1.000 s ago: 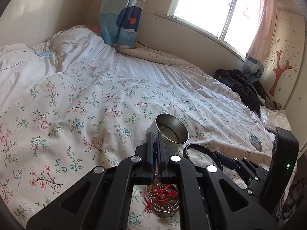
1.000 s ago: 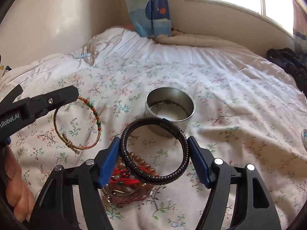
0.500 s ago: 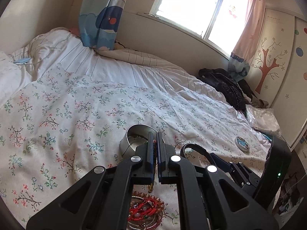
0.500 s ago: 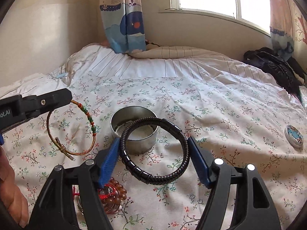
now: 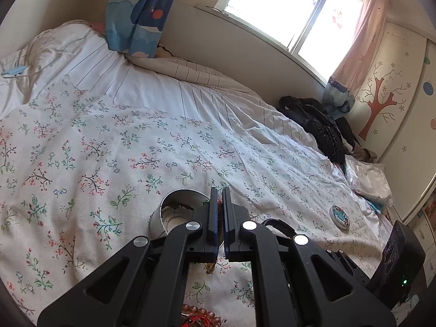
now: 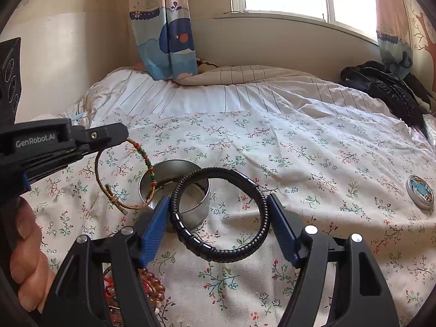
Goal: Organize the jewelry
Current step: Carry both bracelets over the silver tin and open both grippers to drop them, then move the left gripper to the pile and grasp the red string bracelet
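Note:
A round metal tin (image 6: 174,188) stands open on the floral bedspread; it also shows in the left wrist view (image 5: 174,212). My left gripper (image 5: 220,199) is shut on a thin gold cord bracelet with green and red beads (image 6: 126,177), which hangs just left of the tin and over its near rim. My right gripper (image 6: 218,212) is shut on a black braided leather bracelet (image 6: 220,215), held between its blue pads just in front of the tin. A pile of red cord and amber bead bracelets (image 6: 147,286) lies at the lower left.
A small round lid with a blue picture (image 6: 419,192) lies on the bedspread to the right. A black jacket (image 6: 387,87) lies at the far right of the bed. A window and whale-print curtain (image 6: 166,35) stand behind the bed.
Both grippers have risen and tilted up from the bed. The gold cord bracelet has moved right, closer to the tin. The bead pile has slid toward the bottom of both views.

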Motion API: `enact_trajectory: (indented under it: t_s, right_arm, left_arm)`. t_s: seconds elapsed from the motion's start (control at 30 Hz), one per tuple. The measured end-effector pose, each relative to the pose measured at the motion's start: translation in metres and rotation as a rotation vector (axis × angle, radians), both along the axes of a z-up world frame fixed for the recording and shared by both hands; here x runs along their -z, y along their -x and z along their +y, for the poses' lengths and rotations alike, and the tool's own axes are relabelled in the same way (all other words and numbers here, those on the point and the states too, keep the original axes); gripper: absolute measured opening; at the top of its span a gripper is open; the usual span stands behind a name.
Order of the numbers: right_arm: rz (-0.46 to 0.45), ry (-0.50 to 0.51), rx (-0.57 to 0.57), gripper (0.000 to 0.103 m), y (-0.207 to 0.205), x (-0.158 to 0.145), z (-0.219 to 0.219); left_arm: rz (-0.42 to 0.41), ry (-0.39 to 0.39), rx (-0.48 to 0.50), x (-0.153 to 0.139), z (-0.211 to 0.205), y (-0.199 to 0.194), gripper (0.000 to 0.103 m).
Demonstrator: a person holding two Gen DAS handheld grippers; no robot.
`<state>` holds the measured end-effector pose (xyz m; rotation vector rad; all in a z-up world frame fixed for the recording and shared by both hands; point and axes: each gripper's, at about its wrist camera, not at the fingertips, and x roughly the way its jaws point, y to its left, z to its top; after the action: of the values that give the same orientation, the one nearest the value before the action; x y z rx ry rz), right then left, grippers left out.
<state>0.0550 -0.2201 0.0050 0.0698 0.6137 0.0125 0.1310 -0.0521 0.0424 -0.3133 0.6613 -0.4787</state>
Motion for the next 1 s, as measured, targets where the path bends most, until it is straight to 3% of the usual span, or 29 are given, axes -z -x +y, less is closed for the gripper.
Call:
enact_trajectory:
  t_s: [0.1,0.23,0.33,0.43,0.5,0.73,0.8,0.83,1.0]
  right_arm:
    - [0.003,0.001,-0.005,0.069,-0.007,0.002,0.0]
    - [0.014,0.005,-0.022,0.069,-0.02,0.007,0.004]
    - [0.019,0.001,-0.041,0.069,-0.03,0.011,0.01]
    - [0.023,0.006,-0.068,0.069,-0.04,0.015,0.02]
    - [0.026,0.009,-0.084,0.069,-0.047,0.017,0.027]
    - [0.039,0.005,-0.128,0.07,-0.075,0.024,0.051]
    - [0.047,0.01,-0.134,0.075,-0.082,0.028,0.055]
    - [0.046,0.025,-0.128,0.078,-0.083,0.029,0.057]
    - [0.026,0.047,-0.075,0.079,-0.069,0.017,0.042]
  left_arm:
    - [0.026,-0.008,0.021,0.007,-0.009,-0.014,0.004]
    - [0.106,-0.074,-0.038,0.03,-0.013,-0.034,0.004]
    - [0.108,-0.133,-0.081,0.036,-0.004,-0.033,0.008]
    - [0.105,-0.142,-0.144,0.034,0.012,-0.03,0.03]
    - [0.089,-0.14,-0.191,0.032,0.023,-0.027,0.053]
    - [0.079,-0.156,-0.252,0.025,0.043,-0.023,0.062]
    - [0.072,-0.177,-0.261,0.025,0.043,-0.022,0.066]
    - [0.065,-0.188,-0.265,0.024,0.043,-0.021,0.067]
    - [0.068,-0.213,-0.305,0.024,0.051,-0.015,0.072]
